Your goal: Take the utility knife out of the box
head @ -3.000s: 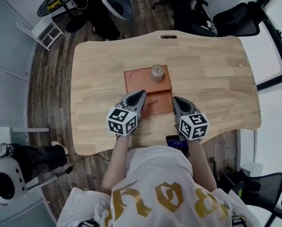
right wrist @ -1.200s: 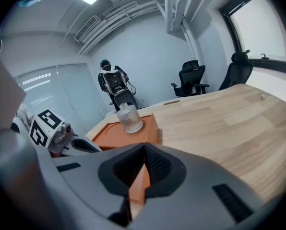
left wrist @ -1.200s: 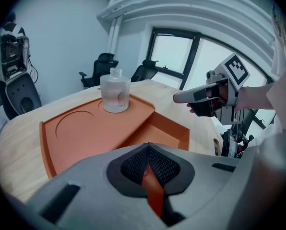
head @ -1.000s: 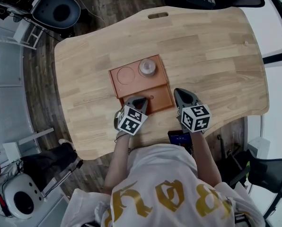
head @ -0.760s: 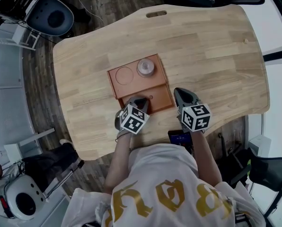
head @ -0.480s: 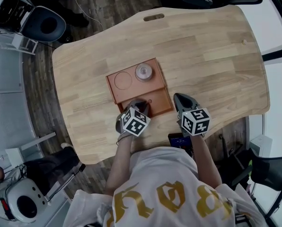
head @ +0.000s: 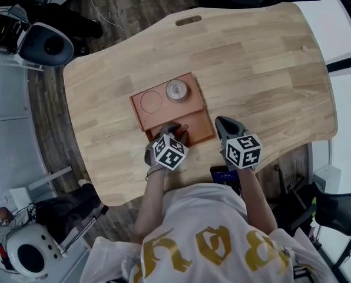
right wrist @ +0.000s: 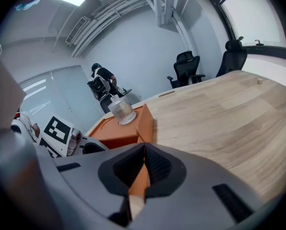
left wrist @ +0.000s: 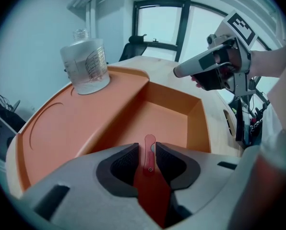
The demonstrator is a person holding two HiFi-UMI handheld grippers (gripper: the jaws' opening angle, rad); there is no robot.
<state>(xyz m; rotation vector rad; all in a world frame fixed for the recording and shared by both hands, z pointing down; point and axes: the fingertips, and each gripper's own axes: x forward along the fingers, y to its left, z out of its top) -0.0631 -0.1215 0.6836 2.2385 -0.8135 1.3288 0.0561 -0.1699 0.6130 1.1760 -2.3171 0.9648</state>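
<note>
The red utility knife (left wrist: pixel 149 163) stands between the jaws of my left gripper (left wrist: pixel 148 150), which is shut on it over the near, sunken compartment of the orange box (left wrist: pixel 169 121). In the head view the left gripper (head: pixel 172 130) is at the box's (head: pixel 141 117) near edge, and the knife's (head: pixel 182 128) red tip shows past it. My right gripper (head: pixel 222 122) is shut on nothing, just right of the box. In the right gripper view its jaws (right wrist: pixel 144 150) meet in front of the box's corner (right wrist: pixel 145 121).
A clear glass jar (head: pixel 176 89) stands on the box's raised far half, beside a round recess (head: pixel 151 101). A dark phone (head: pixel 222 174) lies at the table's near edge. Office chairs stand around the wooden table (head: pixel 264 69).
The left gripper has dipped further into the box's near compartment, and the red knife now shows at its tips. The right gripper has stayed beside the box.
</note>
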